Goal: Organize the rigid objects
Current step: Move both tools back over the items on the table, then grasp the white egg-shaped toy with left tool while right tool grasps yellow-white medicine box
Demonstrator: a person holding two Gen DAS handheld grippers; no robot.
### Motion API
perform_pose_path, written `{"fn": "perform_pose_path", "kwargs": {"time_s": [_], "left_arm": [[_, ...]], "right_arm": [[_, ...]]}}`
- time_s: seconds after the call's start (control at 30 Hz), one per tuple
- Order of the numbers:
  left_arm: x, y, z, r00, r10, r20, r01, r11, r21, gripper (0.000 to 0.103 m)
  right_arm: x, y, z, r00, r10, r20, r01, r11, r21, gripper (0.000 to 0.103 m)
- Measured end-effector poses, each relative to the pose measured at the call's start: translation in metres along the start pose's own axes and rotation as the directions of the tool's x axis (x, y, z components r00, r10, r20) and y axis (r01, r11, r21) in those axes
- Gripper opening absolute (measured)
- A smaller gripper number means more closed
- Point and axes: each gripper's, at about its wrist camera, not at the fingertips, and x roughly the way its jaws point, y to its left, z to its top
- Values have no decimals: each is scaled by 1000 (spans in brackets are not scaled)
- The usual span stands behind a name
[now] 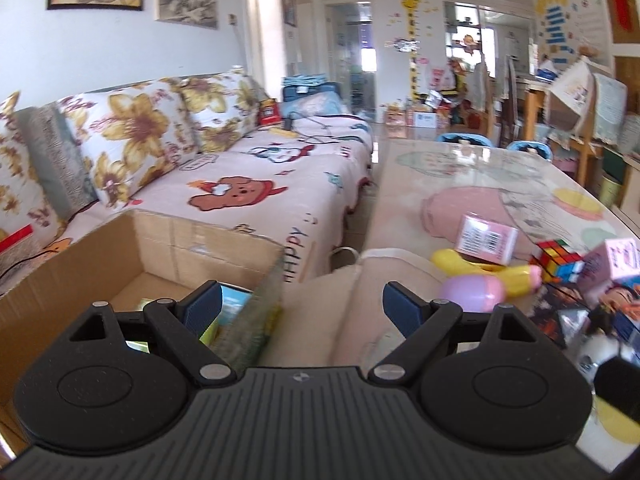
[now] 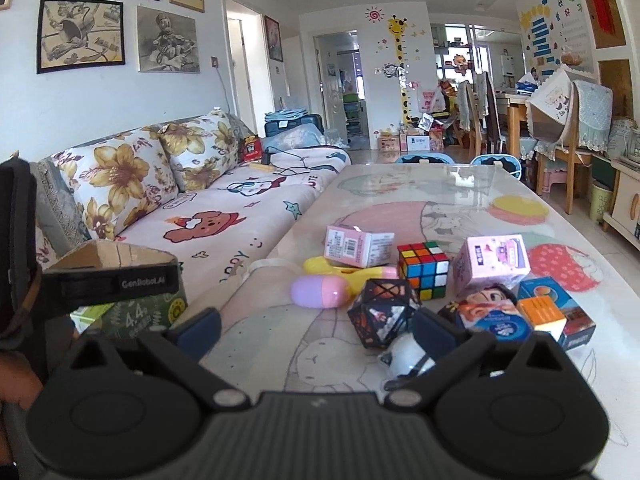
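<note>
My left gripper (image 1: 302, 308) is open and empty, over the right wall of a cardboard box (image 1: 168, 240) that holds a green-printed box (image 1: 252, 328). My right gripper (image 2: 318, 332) is open and empty, low over the table (image 2: 440, 192). Before it lie a dark patterned polyhedron (image 2: 382, 312), a small white toy (image 2: 406, 354) by the right finger, a Rubik's cube (image 2: 424, 270), a pink-purple capsule (image 2: 320, 290), a yellow toy (image 2: 332, 268), two pink boxes (image 2: 358, 246) (image 2: 494, 264) and cartoon-printed boxes (image 2: 520, 316). The cube (image 1: 560, 260) and capsule (image 1: 472, 292) show in the left view.
A sofa (image 2: 224, 208) with floral cushions runs along the left of the table. The cardboard box (image 2: 116, 260) stands between sofa and table at the left. The left gripper's body (image 2: 108, 284) crosses the right wrist view. Blue chairs (image 2: 496, 162) stand at the table's far end.
</note>
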Motion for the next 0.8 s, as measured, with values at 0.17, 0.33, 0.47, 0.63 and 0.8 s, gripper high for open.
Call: {"fn": "perform_pose_path", "kwargs": {"time_s": [0.17, 0.33, 0.47, 0.63, 0.8], "left_arm": [[2, -10, -6, 998, -70, 2, 69, 995, 72, 103], [5, -17, -11, 985, -170, -9, 169, 976, 138, 103], [7, -23, -16, 962, -271, -31, 272, 948, 163, 103], [8, -32, -21, 930, -365, -51, 367, 908, 201, 103], [5, -49, -33, 888, -452, -82, 457, 854, 248, 103]], "right_arm": [[-6, -24, 0, 1000, -20, 1, 20, 999, 41, 101], [-12, -44, 1, 998, -59, 17, 58, 997, 57, 101], [-16, -67, 2, 994, -106, 33, 103, 991, 80, 101], [-18, -111, 3, 982, -187, 31, 180, 969, 167, 101], [-10, -152, -1, 978, -206, -22, 204, 943, 261, 101]]}}
